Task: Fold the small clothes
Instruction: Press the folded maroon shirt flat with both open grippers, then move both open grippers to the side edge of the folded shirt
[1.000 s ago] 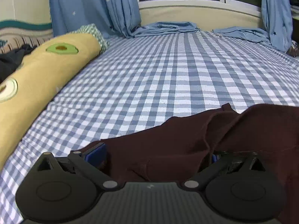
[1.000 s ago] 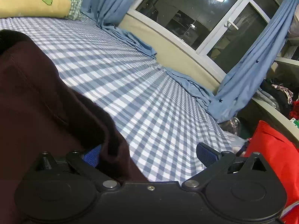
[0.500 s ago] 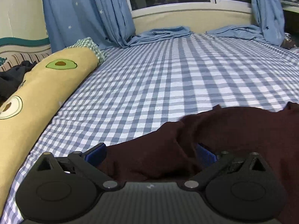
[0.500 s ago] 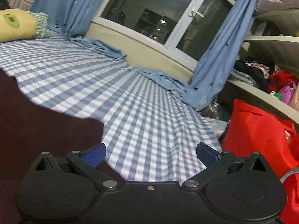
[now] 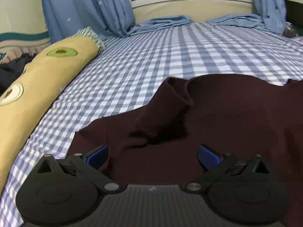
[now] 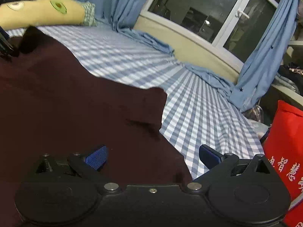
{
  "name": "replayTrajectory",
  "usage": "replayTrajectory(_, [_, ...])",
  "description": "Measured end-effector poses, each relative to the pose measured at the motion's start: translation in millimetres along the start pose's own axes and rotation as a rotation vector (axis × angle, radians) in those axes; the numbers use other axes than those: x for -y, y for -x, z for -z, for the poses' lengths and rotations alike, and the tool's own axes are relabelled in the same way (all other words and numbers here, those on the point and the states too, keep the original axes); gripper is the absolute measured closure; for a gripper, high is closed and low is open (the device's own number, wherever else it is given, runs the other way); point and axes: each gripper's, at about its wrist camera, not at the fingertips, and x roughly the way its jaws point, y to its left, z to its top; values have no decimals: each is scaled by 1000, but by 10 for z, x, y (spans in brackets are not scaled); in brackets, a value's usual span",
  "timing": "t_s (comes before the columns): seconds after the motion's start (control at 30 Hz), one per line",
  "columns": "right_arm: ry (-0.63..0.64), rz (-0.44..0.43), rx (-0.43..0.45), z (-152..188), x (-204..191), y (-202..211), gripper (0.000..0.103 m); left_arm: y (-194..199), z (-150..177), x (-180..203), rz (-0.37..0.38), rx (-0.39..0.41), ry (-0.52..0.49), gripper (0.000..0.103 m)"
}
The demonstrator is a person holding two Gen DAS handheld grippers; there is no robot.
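A dark maroon garment (image 5: pixel 236 117) lies spread on the blue-and-white checked bed (image 5: pixel 170 53). One sleeve (image 5: pixel 166 109) is folded over onto its body. My left gripper (image 5: pixel 152 156) hovers low over the garment's near left part, open, with only flat cloth showing between its blue pads (image 5: pixel 96 156). In the right wrist view the same garment (image 6: pixel 75 98) fills the left half. My right gripper (image 6: pixel 153 157) is open at the garment's right edge: its left pad (image 6: pixel 96 157) is over the cloth and its right pad over the bedsheet (image 6: pixel 198 109).
A long yellow avocado-print pillow (image 5: pixel 37 87) runs along the bed's left side. Blue curtains (image 5: pixel 85 5) and bunched blue cloth (image 5: pixel 166 21) lie by the window sill at the far end. A red bag (image 6: pixel 284 151) stands off the bed's right edge.
The garment was raised and draped around the fingers of both grippers; now it lies flat on the bed, free of the pads. Both grippers have swung their views slightly.
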Motion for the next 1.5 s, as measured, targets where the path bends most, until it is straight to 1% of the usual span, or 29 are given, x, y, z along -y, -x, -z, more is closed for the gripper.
replayTrajectory(0.1, [-27, 87, -36, 38, 27, -180, 0, -65, 59, -75, 9, -9, 51, 0])
replayTrajectory(0.13, [-74, 117, -64, 55, 74, -253, 0, -76, 72, -115, 22, -9, 74, 0])
replayTrajectory(0.2, [-172, 127, -103, 109, 199, -341, 1, -95, 63, -202, 37, -9, 109, 0])
replayTrajectory(0.27, [-243, 124, -77, 159, 317, -321, 1, -128, -2, -275, 25, 6, 120, 0])
replayTrajectory(0.3, [-252, 127, -59, 163, 340, -280, 1, -148, -51, -293, 15, 18, 112, 1])
replayTrajectory(0.4, [-181, 188, -8, 88, 349, -108, 1, -248, -233, -305, -38, 60, 89, 0])
replayTrajectory(0.43, [-142, 208, 8, 60, 345, -42, 1, -298, -282, -294, -50, 59, 83, 0])
replayTrajectory(0.5, [-84, 224, 35, 25, 354, 121, 1, -416, -352, -281, -73, 31, 82, 0])
replayTrajectory(0.53, [-72, 224, 46, 22, 355, 208, 0, -463, -361, -288, -85, 12, 94, 0])
replayTrajectory(0.6, [-72, 209, 58, 23, 358, 379, 0, -488, -353, -334, -70, -7, 142, 0])
replayTrajectory(0.67, [-94, 192, 74, 66, 357, 486, 0, -440, -339, -388, -54, -15, 180, 0])
replayTrajectory(0.73, [-107, 158, 83, 85, 297, 576, 0, -363, -316, -435, -58, -23, 198, 1])
replayTrajectory(0.83, [-110, 140, 87, 112, 150, 672, 0, -175, -266, -531, -67, -5, 205, 1])
replayTrajectory(0.9, [-107, 145, 99, 102, 40, 746, 0, -4, -236, -616, -60, 10, 210, 1])
replayTrajectory(0.97, [-112, 144, 120, 66, -71, 862, 0, 248, -177, -672, -43, 30, 215, 1])
replayTrajectory(1.1, [-153, 97, 184, 29, -300, 1094, 0, 779, 44, -771, -28, 70, 227, 1])
replayTrajectory(1.17, [-165, 56, 192, 26, -484, 1158, 0, 1032, 208, -819, -17, 84, 222, 1])
replayTrajectory(1.23, [-159, 52, 212, 35, -650, 1228, 0, 1264, 414, -870, -7, 100, 231, 0])
replayTrajectory(1.33, [-186, 62, 274, 72, -889, 1397, 0, 1572, 799, -984, 41, 131, 291, 0])
replayTrajectory(1.43, [-250, 75, 336, 155, -1086, 1573, 0, 1728, 1182, -1069, 98, 121, 375, 0])
replayTrajectory(1.5, [-275, 95, 374, 219, -1186, 1660, 0, 1765, 1413, -1125, 110, 123, 453, 0])
